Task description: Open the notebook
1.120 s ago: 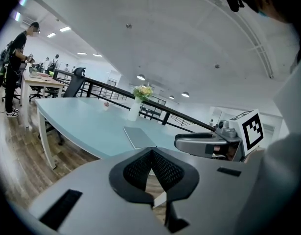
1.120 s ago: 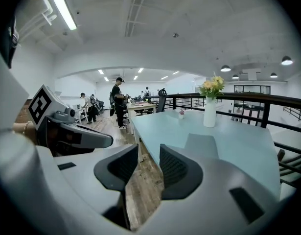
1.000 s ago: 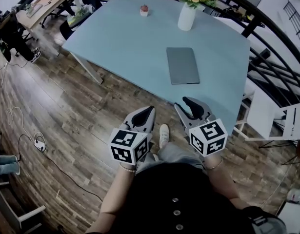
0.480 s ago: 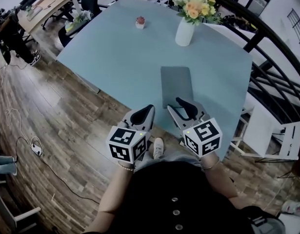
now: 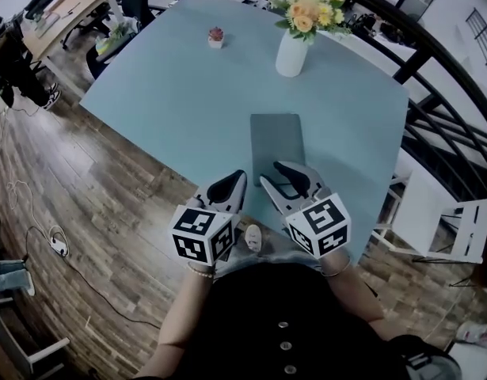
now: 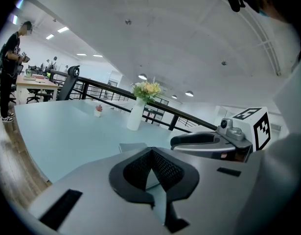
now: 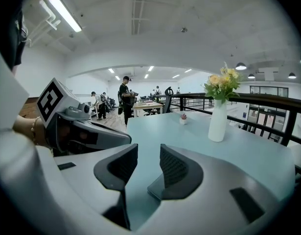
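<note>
The grey notebook (image 5: pixel 275 137) lies closed and flat on the light blue table (image 5: pixel 172 93), near its front edge. My right gripper (image 5: pixel 274 172) is open and empty, its tips over the notebook's near end. In the right gripper view the gap between the pads (image 7: pixel 149 151) shows bare table, with a notebook corner (image 7: pixel 155 188) low down. My left gripper (image 5: pixel 238 176) is shut on nothing, just left of the notebook at the table's edge. Its pads meet at the tip (image 6: pixel 151 151), and the notebook (image 6: pixel 133 147) lies just beyond it.
A white vase of flowers (image 5: pixel 291 52) stands behind the notebook, and a small potted plant (image 5: pixel 216 36) sits farther back left. A black railing (image 5: pixel 433 93) runs past the table's right side, with a white chair (image 5: pixel 457 220) there. Wooden floor (image 5: pixel 85 212) lies to the left.
Both grippers have moved forward to the table's front edge. The right one's tips now reach over the notebook's near end. The jaws look the same as before.
</note>
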`<state>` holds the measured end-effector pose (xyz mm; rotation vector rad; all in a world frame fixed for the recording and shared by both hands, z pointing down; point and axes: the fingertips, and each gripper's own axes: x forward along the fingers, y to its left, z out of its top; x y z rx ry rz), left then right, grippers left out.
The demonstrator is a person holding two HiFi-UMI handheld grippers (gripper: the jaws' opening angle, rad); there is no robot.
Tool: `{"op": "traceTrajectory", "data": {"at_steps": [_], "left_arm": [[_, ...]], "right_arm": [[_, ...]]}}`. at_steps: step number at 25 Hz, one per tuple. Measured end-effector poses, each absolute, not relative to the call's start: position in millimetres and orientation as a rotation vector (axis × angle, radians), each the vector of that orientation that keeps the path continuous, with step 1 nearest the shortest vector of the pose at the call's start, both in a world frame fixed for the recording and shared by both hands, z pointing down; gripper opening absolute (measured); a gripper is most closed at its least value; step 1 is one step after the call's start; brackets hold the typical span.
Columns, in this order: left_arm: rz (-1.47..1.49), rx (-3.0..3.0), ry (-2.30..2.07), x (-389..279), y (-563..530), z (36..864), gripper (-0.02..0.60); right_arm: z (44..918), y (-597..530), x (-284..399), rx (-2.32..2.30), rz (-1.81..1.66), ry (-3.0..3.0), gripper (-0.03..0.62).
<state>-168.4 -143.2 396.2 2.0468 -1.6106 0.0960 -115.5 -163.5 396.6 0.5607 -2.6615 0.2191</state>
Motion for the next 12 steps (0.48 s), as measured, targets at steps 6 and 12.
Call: {"op": "traceTrajectory", "data": {"at_steps": [6, 12], "left_arm": [[0.116, 2.02, -1.608, -174, -154, 409, 0.017], [0.127, 1.983, -1.608, -181, -150, 424, 0.017]], "right_arm": [[408, -169, -110, 0.548, 0.237, -2.635, 0.144], [424, -168, -105, 0.552, 0.261, -2.607, 0.144]]}}
